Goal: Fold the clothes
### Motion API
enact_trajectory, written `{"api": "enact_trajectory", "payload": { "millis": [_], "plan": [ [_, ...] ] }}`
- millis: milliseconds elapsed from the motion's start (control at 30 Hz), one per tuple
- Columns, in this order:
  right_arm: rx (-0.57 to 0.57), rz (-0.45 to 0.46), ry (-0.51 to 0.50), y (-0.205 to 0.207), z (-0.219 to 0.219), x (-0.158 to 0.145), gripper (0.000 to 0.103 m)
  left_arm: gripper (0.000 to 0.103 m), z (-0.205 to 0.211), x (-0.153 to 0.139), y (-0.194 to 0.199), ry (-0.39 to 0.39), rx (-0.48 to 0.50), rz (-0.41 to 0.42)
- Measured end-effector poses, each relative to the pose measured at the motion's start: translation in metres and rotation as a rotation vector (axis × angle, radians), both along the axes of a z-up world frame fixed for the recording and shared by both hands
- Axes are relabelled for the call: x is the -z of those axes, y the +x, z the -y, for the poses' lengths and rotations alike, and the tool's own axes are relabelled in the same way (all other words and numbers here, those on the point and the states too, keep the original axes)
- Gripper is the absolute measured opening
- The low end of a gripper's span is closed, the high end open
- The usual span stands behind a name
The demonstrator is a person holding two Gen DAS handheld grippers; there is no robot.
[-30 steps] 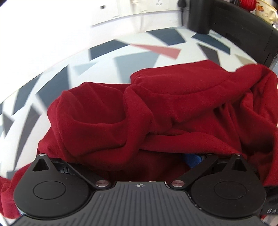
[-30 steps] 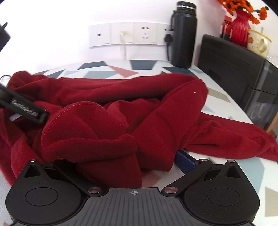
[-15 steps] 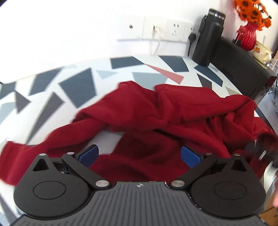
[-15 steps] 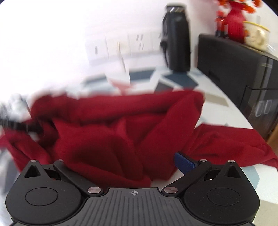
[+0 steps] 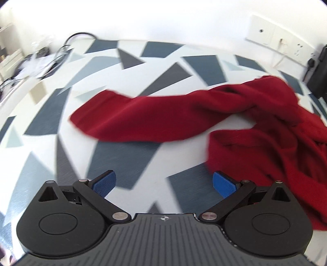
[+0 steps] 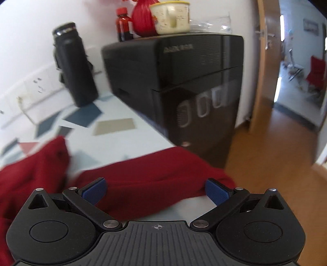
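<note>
A dark red garment point(image 5: 255, 126) lies crumpled on the patterned tabletop, one sleeve point(image 5: 143, 120) stretched out toward the left. My left gripper point(image 5: 163, 183) hangs open above bare table, just short of that sleeve, with nothing between its blue pads point(image 5: 104, 183). In the right wrist view the garment's other sleeve point(image 6: 155, 182) runs along the table's right edge. My right gripper point(image 6: 156, 192) is open over it, its blue pads point(image 6: 216, 193) apart on either side of the cloth, which they do not clamp.
A black cabinet point(image 6: 173, 86) stands against the table's right end, with a black flask point(image 6: 73, 71) beside it and a red vase and cream mug point(image 6: 171, 17) on top. Cables point(image 5: 51, 55) lie at the far left corner. Wooden floor point(image 6: 276, 163) drops off past the right edge.
Both grippers, buried in the cloth a second ago, are open and drawn back. The left view has swung left toward one sleeve, the right view right toward the other. The garment lies more spread out.
</note>
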State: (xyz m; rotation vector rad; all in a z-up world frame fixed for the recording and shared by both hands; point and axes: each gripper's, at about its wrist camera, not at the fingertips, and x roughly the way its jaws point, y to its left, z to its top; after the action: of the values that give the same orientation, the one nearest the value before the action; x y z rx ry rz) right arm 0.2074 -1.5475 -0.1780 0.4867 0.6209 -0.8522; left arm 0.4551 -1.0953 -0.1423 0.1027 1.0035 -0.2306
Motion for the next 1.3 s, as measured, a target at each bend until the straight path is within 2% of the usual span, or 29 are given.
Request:
{"api": "enact_trajectory", "payload": {
  "millis": [100, 167, 200, 233, 267, 300, 333, 367, 433, 500, 567, 633, 700, 800, 867, 1100, 1233, 1300],
  "plan": [
    [-0.112, -0.054, -0.032, 0.013, -0.010, 0.008, 0.102, 0.103, -0.011, 0.003, -0.004, 0.026, -0.026, -0.010],
    [-0.184, -0.052, -0.058, 0.021, -0.022, 0.009, 0.100, 0.103, -0.021, 0.007, -0.007, 0.032, -0.047, -0.022],
    [-0.220, -0.051, -0.072, 0.024, -0.028, 0.010, 0.087, 0.103, -0.023, 0.008, -0.008, 0.035, -0.056, -0.028],
    [-0.253, -0.049, -0.082, 0.028, -0.033, 0.010, 0.069, 0.103, -0.024, 0.009, -0.010, 0.039, -0.061, -0.031],
    [-0.273, -0.038, -0.078, 0.031, -0.037, 0.008, 0.059, 0.103, -0.026, 0.010, -0.012, 0.042, -0.065, -0.035],
    [-0.293, -0.026, -0.070, 0.035, -0.040, 0.005, 0.035, 0.103, -0.027, 0.011, -0.013, 0.049, -0.065, -0.036],
    [-0.310, -0.010, -0.037, 0.040, -0.040, 0.003, 0.018, 0.103, -0.028, 0.013, -0.014, 0.056, -0.065, -0.037],
    [-0.332, 0.013, 0.007, 0.043, -0.040, 0.001, 0.011, 0.103, -0.029, 0.013, -0.013, 0.052, -0.067, -0.037],
    [-0.395, 0.085, 0.119, 0.048, -0.037, -0.005, 0.011, 0.103, -0.032, 0.014, -0.012, 0.044, -0.072, -0.038],
    [-0.476, 0.181, 0.185, 0.048, -0.040, -0.014, 0.011, 0.103, -0.034, 0.014, -0.009, 0.040, -0.081, -0.039],
    [-0.561, 0.240, 0.215, 0.050, -0.046, -0.024, 0.011, 0.103, -0.036, 0.015, -0.009, 0.035, -0.074, -0.035],
    [-0.623, 0.268, 0.241, 0.051, -0.050, -0.034, 0.021, 0.103, -0.035, 0.015, -0.008, 0.038, -0.064, -0.028],
    [-0.602, 0.284, 0.231, 0.046, -0.052, -0.042, 0.065, 0.103, -0.036, 0.016, -0.008, 0.038, -0.055, -0.021],
    [-0.518, 0.287, 0.180, 0.036, -0.050, -0.046, 0.094, 0.103, -0.036, 0.016, -0.009, 0.037, -0.041, -0.011],
    [-0.467, 0.255, 0.156, 0.036, -0.046, -0.040, 0.102, 0.103, -0.037, 0.017, -0.009, 0.036, -0.032, -0.005],
    [-0.289, 0.145, 0.081, 0.032, -0.032, -0.018, 0.102, 0.103, -0.038, 0.018, -0.010, 0.034, 0.001, 0.017],
    [-0.254, 0.179, 0.184, 0.030, -0.028, 0.008, 0.102, 0.103, -0.039, 0.019, -0.011, 0.032, 0.017, 0.027],
    [-0.285, 0.249, 0.237, 0.030, -0.031, 0.009, 0.102, 0.103, -0.039, 0.019, -0.012, 0.031, 0.018, 0.031]
  ]
}}
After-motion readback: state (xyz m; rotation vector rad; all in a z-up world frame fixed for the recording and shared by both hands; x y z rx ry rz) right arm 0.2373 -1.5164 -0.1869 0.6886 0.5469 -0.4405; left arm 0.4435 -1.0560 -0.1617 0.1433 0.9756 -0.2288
